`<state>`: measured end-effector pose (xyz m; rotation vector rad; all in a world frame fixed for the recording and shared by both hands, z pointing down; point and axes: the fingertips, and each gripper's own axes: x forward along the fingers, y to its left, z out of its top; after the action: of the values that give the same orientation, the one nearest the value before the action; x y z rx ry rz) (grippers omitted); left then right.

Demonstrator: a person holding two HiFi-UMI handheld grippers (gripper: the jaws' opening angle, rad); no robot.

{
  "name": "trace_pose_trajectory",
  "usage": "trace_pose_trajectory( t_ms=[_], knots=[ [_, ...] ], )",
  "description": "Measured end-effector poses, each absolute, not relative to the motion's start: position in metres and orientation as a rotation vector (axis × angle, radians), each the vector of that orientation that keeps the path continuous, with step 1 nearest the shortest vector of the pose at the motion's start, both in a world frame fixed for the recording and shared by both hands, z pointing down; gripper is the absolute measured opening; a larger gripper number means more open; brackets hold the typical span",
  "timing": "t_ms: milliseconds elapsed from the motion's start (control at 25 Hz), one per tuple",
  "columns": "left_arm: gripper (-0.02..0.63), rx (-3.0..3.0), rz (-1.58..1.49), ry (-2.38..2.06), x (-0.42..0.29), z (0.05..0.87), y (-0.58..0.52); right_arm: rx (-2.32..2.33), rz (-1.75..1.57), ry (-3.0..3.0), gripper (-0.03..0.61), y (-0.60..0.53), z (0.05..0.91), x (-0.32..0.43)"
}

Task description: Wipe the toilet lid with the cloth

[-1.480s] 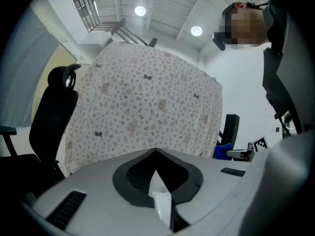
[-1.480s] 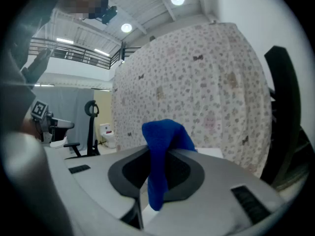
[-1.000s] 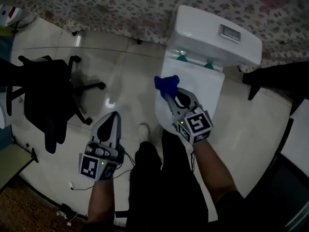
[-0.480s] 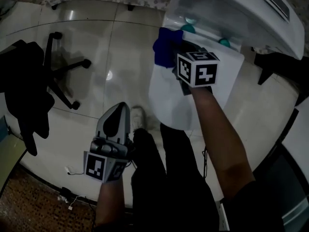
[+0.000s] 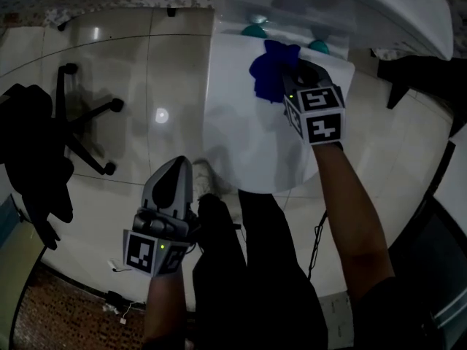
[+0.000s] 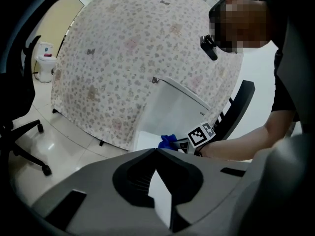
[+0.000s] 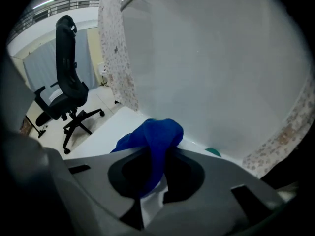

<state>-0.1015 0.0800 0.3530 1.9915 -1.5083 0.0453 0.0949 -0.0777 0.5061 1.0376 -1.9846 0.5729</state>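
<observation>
Top-down view of a pale tiled floor (image 5: 131, 79) w/ a white toilet (image 5: 343, 6) at the upper right, its tank backing onto flower-print fabric (image 6: 128, 58). A black office chair (image 5: 44, 144) stands well to the left of the toilet. The person stands at the toilet's front, dark trousers visible, one arm stretched over the bowl. The toilet lid (image 5: 241, 137) is down: a broad white oval, looks dry and bare apart from the cloth. The right gripper (image 5: 295, 75) is over the back of the lid, close to the tank, jaws pinching a bunched blue cloth (image 5: 270, 68) that spills past the tips & rests on the lid; the right gripper view shows the fabric wedged btwn the jaws. The left gripper (image 5: 177, 168) hangs low, off the toilet's front-left over the floor, jaws pressed together w/ nothing btwn them. Two small green hinge caps (image 5: 255, 30) sit at the lid's back edge, just beside the cloth. Judgement: wiping is under way at the back; most of the lid toward the front looks yet to be covered. Risks: cloth is held by one fold only, so a hard drag could pull it free; the wad could snag on the hinge caps; pressing too steeply could put hard jaw tips, not cloth, on the lid & scuff it.
</observation>
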Motion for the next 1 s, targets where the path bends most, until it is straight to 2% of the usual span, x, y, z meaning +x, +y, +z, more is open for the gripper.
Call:
trace_pose_trajectory(
  t_ms=[560,840,1000],
  knots=[
    [-0.012,2.027,0.121,-1.351,-0.057,0.375,0.091,1.302,0.506,-1.738,0.055,-0.065,0.510,0.267],
    [-0.011,2.038,0.118,-1.334,-0.049,0.376,0.093,1.299,0.437,-1.679,0.055,-0.065,0.511,0.282],
    [-0.011,2.019,0.119,-1.376,-0.062,0.375,0.093,1.323,0.456,-1.786,0.055,-0.063,0.491,0.253]
  ],
)
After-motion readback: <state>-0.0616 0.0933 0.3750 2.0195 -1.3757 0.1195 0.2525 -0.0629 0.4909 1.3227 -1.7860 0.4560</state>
